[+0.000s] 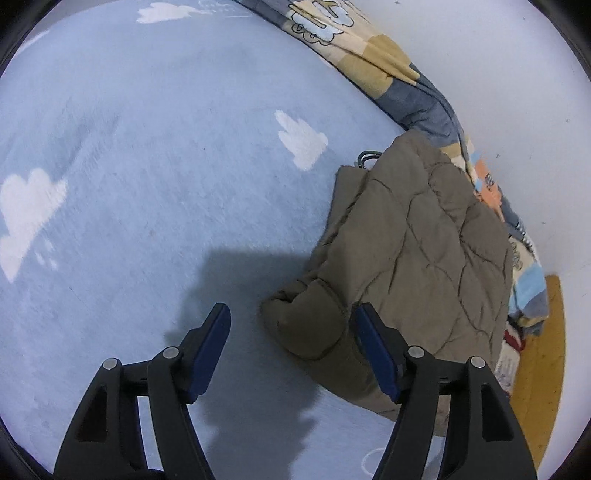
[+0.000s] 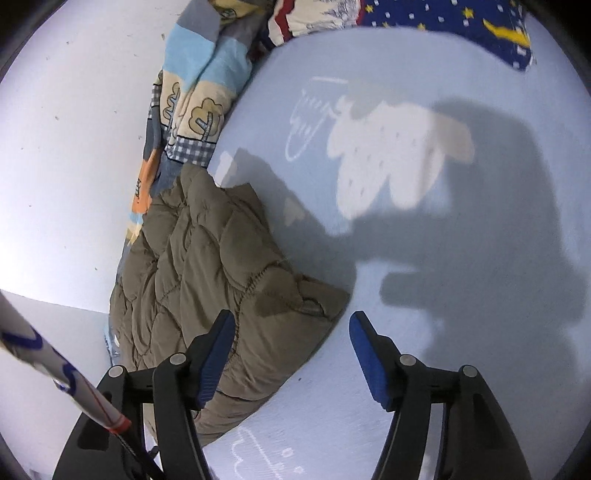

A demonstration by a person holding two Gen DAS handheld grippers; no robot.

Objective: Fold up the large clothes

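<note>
An olive-brown quilted jacket [image 1: 413,251] lies folded in a thick bundle on the pale blue cloud-print bedsheet [image 1: 155,155], against the wall. My left gripper [image 1: 291,314] hovers over the bundle's near corner with its jaws open; the corner sits between the blue pads without being pinched. In the right wrist view the same jacket [image 2: 207,273] lies at lower left. My right gripper [image 2: 293,321] is open above its corner edge, the left pad over the fabric, the right pad over bare sheet [image 2: 461,332].
A patterned blanket [image 1: 373,55] is bunched along the white wall [image 1: 517,92] behind the jacket. A dark blue star-print cloth [image 2: 454,29] lies at the far end of the bed. A white striped cord [image 2: 55,365] crosses the right view's lower left. Orange-yellow floor [image 1: 543,354] shows beside the bed.
</note>
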